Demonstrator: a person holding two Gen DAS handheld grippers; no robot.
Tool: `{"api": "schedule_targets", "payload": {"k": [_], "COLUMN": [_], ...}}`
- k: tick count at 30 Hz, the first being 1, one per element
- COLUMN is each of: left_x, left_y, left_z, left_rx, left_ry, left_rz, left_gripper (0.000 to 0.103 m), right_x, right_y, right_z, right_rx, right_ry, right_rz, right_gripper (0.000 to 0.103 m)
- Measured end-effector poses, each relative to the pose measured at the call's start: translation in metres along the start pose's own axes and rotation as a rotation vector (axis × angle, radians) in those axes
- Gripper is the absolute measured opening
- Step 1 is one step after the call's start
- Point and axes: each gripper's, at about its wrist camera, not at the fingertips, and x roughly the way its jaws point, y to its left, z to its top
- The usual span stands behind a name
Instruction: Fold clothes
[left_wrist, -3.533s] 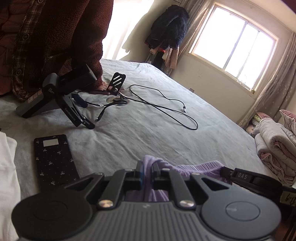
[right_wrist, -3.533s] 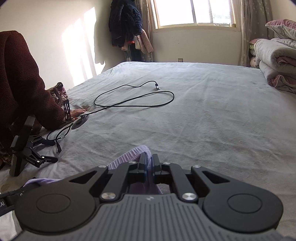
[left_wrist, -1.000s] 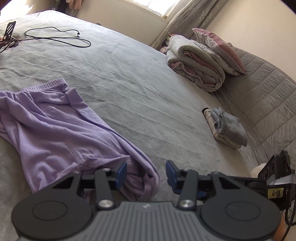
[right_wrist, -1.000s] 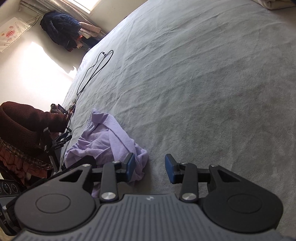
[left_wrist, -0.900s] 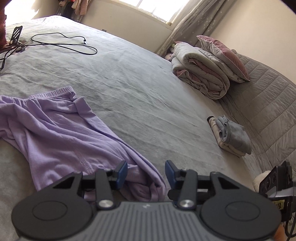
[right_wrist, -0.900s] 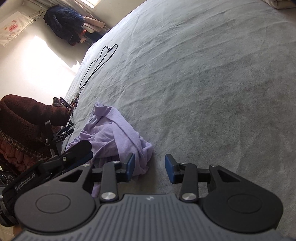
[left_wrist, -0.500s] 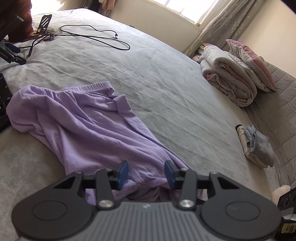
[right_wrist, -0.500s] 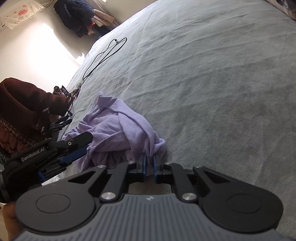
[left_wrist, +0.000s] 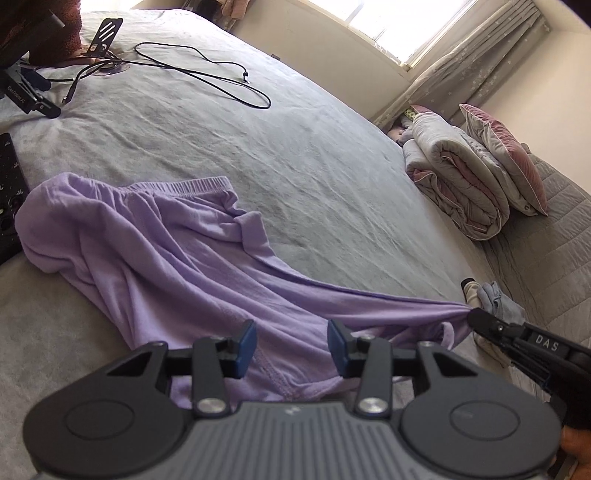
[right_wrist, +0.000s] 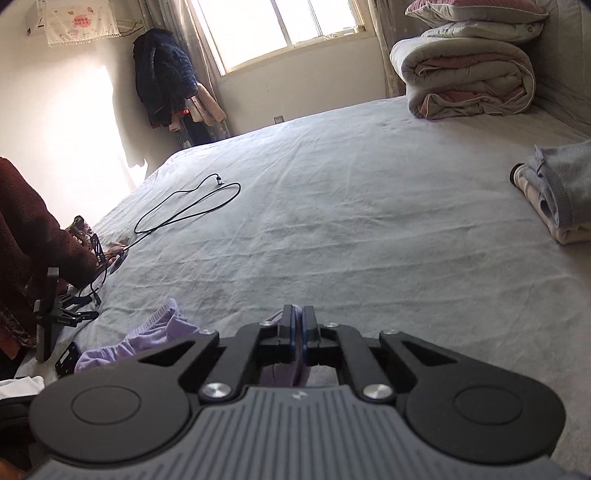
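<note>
Lilac shorts (left_wrist: 166, 258) spread crumpled on grey bed sheet (left_wrist: 295, 155), hem lying between parted fingers of left gripper (left_wrist: 291, 341), pads not pressing. One corner drawn taut, pinched in closed right gripper (right_wrist: 298, 321). Beyond: black cable (left_wrist: 207, 74) looped on sheet; folded clothes (right_wrist: 557, 195) at right; rolled quilt (left_wrist: 458, 181) and pillow (left_wrist: 506, 155) farthest.

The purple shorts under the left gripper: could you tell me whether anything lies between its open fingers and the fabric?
Nothing visible does. The left gripper is open directly over the hem of the purple shorts, with only fabric between its fingers. The right gripper already pinches the far corner, off to the side and clear of that gap.
</note>
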Motion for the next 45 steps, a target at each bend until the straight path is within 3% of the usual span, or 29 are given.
{"api": "schedule_targets", "payload": {"k": [15, 21, 26, 34, 37, 45], "left_x": [-0.008, -0.016, -0.023, -0.030, -0.032, -0.032], "left_y": [0.021, 0.034, 0.048, 0.060, 0.061, 0.063], "left_z": [0.014, 0.019, 0.022, 0.025, 0.025, 0.024], "left_rx": [-0.056, -0.075, -0.098, -0.120, -0.122, -0.135], "left_ry": [-0.018, -0.027, -0.042, -0.053, -0.057, -0.055], "left_rz": [-0.021, -0.015, -0.004, 0.008, 0.007, 0.019], "left_gripper": [0.042, 0.042, 0.042, 0.042, 0.042, 0.045], "right_x": [0.044, 0.060, 0.074, 0.081, 0.073, 0.044], "right_y": [0.020, 0.027, 0.027, 0.019, 0.021, 0.028], "right_z": [0.049, 0.056, 0.053, 0.039, 0.035, 0.019], "right_rx": [-0.165, -0.225, -0.203, -0.107, -0.108, -0.119], "right_ry": [-0.089, -0.103, -0.088, -0.020, -0.013, 0.007], "right_rz": [-0.217, -0.291, -0.325, -0.296, -0.277, -0.191], "right_gripper": [0.004, 0.004, 0.004, 0.006, 0.012, 0.013]}}
